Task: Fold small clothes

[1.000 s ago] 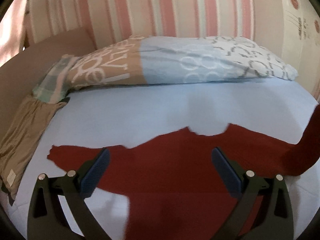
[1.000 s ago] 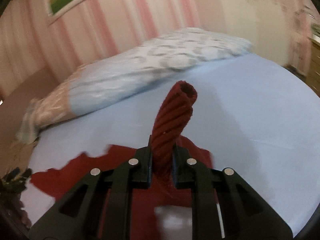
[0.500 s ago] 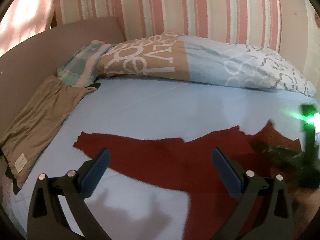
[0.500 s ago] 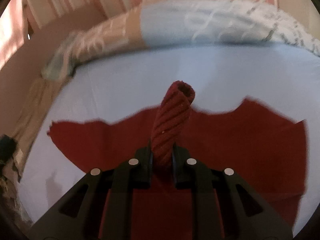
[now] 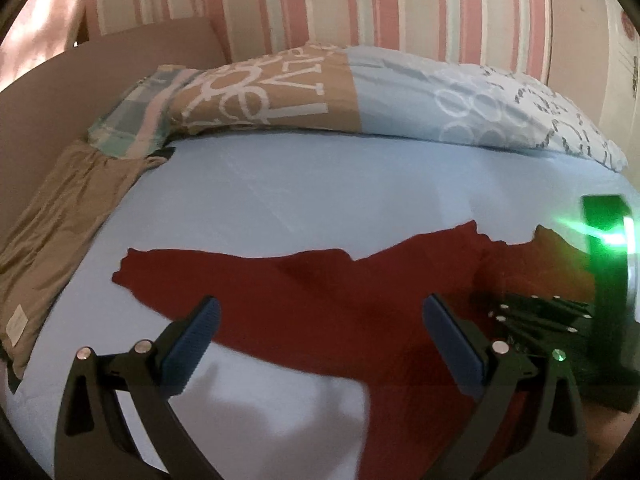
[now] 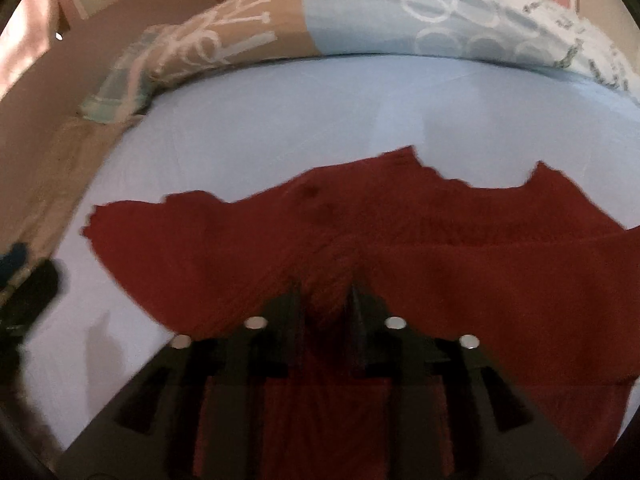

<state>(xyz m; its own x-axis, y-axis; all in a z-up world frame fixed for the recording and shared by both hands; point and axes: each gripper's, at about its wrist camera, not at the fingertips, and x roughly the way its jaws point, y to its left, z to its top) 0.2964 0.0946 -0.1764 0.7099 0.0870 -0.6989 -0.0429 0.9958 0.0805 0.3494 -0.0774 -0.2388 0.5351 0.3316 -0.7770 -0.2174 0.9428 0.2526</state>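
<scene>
A dark red knit top [image 5: 320, 292] lies flat on the light blue bed sheet [image 5: 320, 192], its left sleeve [image 5: 168, 268] stretched out to the left. My left gripper [image 5: 320, 336] is open and empty, hovering above the top's left half. My right gripper [image 6: 326, 292] is shut on the red top's right sleeve [image 6: 328, 276], which lies folded across the body [image 6: 480, 272] of the top. The right gripper also shows in the left wrist view [image 5: 540, 316], low over the top's right side, with a green light on its body.
A long patterned pillow [image 5: 360, 96] lies along the striped wall at the back of the bed. A tan garment [image 5: 52, 248] lies at the bed's left edge beside a brown headboard [image 5: 60, 100]. Bare sheet lies between the top and the pillow.
My right gripper carried the right sleeve from raised up at the right down across the top's body. My left gripper shifted back a little and stayed open.
</scene>
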